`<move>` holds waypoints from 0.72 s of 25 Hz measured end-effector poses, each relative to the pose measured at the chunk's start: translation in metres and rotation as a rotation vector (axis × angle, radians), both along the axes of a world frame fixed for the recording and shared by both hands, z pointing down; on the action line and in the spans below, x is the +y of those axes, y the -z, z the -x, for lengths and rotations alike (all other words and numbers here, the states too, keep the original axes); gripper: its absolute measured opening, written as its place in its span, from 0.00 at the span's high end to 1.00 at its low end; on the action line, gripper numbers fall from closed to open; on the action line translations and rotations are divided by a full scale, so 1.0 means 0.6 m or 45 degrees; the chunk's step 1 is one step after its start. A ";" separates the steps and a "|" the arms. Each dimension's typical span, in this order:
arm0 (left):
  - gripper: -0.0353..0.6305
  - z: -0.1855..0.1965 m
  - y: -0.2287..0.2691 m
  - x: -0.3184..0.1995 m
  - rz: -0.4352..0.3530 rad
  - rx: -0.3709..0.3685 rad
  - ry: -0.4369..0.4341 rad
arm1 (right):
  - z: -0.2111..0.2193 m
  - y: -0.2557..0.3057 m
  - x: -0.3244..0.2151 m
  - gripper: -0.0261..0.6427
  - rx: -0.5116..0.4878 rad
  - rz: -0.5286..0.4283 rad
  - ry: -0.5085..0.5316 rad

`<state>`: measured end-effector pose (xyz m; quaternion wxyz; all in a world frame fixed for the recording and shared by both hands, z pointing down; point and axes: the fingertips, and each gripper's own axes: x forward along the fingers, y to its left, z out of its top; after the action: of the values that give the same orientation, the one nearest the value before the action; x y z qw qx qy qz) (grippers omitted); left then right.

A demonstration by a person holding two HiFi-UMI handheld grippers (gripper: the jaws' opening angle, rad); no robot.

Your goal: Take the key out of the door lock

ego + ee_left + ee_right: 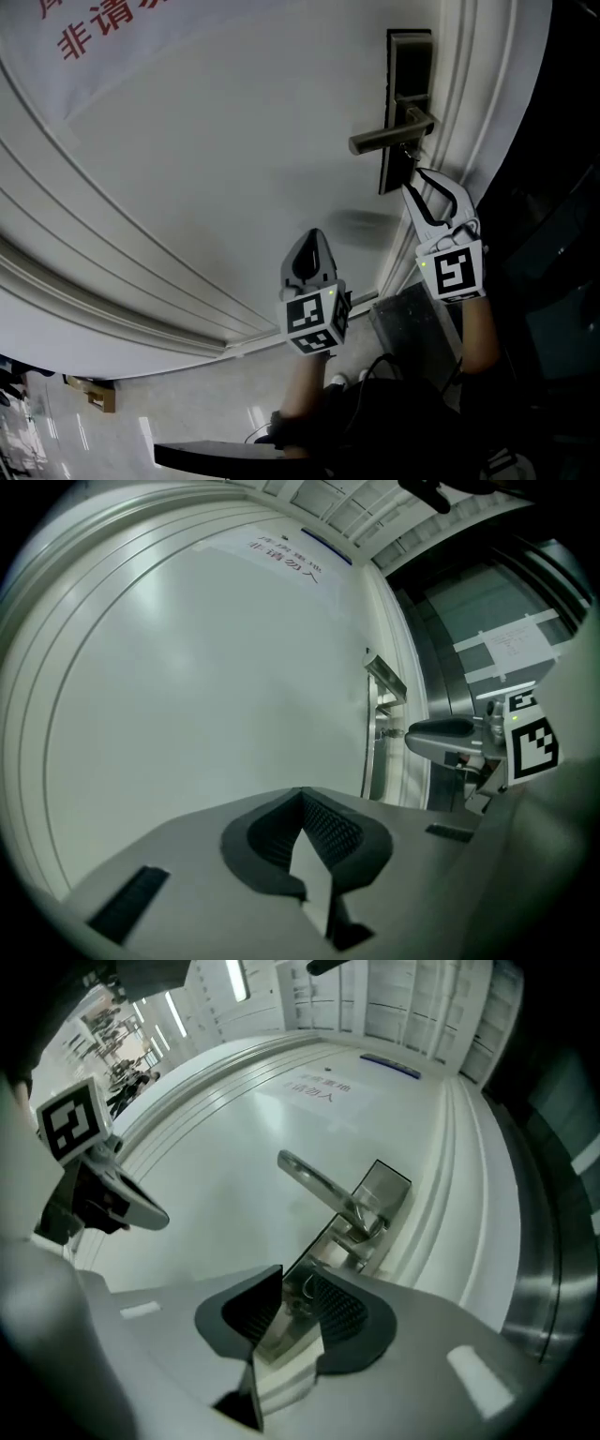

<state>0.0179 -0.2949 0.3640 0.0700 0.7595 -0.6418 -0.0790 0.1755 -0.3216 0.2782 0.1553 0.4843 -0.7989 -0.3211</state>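
A white door (216,159) carries a dark lock plate (410,66) with a metal lever handle (384,139). My right gripper (410,187) reaches up to the plate's lower end, just under the handle. In the right gripper view the key (300,1299), with a thin ring on it, sits between the pads of the right gripper (292,1288), which looks shut on it; the handle (314,1180) and lock plate (384,1190) lie beyond. My left gripper (314,234) hangs lower left, apart from the lock, tips together and holding nothing (302,794).
Raised mouldings of the door frame (469,94) run beside the lock. A sign with red print (103,23) is on the door's upper left. A grey panel (417,328) stands below the right gripper. A cardboard box (94,394) lies on the pale floor.
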 end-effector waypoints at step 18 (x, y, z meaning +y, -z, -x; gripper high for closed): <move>0.95 -0.009 0.004 0.000 0.002 -0.014 -0.015 | -0.008 0.017 -0.055 0.85 0.428 -0.170 -0.115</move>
<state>0.0233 -0.2948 0.3617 0.0675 0.7637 -0.6377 -0.0740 0.1803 -0.3545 0.2682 0.2682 0.4685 -0.7161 -0.4425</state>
